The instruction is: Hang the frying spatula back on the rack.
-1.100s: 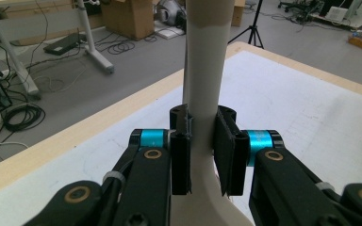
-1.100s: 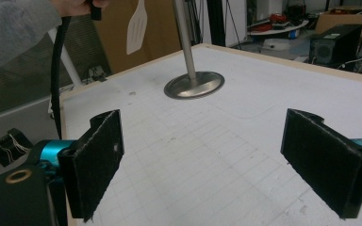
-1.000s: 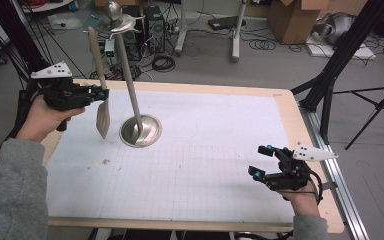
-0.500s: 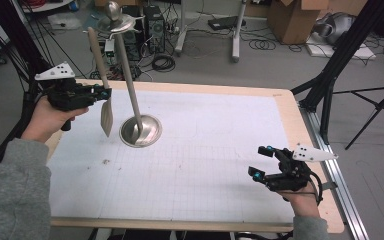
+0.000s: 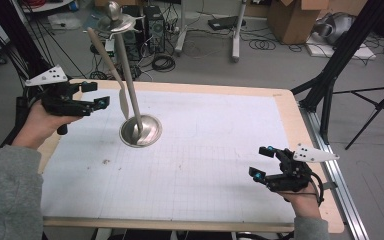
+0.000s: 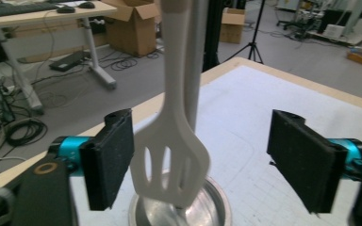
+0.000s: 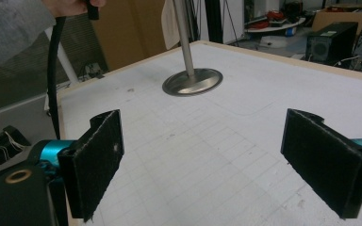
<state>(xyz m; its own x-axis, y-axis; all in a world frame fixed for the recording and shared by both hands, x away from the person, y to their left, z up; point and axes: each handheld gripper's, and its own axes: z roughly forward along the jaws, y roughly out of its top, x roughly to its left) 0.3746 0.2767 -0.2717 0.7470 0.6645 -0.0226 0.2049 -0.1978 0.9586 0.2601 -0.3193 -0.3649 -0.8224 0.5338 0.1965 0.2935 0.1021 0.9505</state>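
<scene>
A metal stand has a round base [image 5: 140,132] on the white mat and a thin pole [image 5: 128,80] leaning up to a hook at its top. A beige slotted spatula [image 5: 123,102] hangs from that top, its blade close beside the pole. My left gripper [image 5: 97,95] is open just left of the blade. In the left gripper view the spatula [image 6: 169,160] hangs between the spread jaws of the left gripper [image 6: 201,157], nearer the left one and free of both. My right gripper [image 5: 260,161] is open and empty over the mat's near right corner. It faces the base [image 7: 192,82].
The white gridded mat [image 5: 205,165] covers a wood-edged table [image 5: 290,105]. Black tripod legs [image 5: 330,95] stand off the right edge. Cables and computer cases [image 5: 150,30] lie on the floor behind. A person's hand [image 7: 70,4] and a black cable show in the right gripper view.
The spatula's blade has swung right, from beside my left gripper to hang next to the pole. The left gripper's jaws now stand apart. The right gripper has not moved.
</scene>
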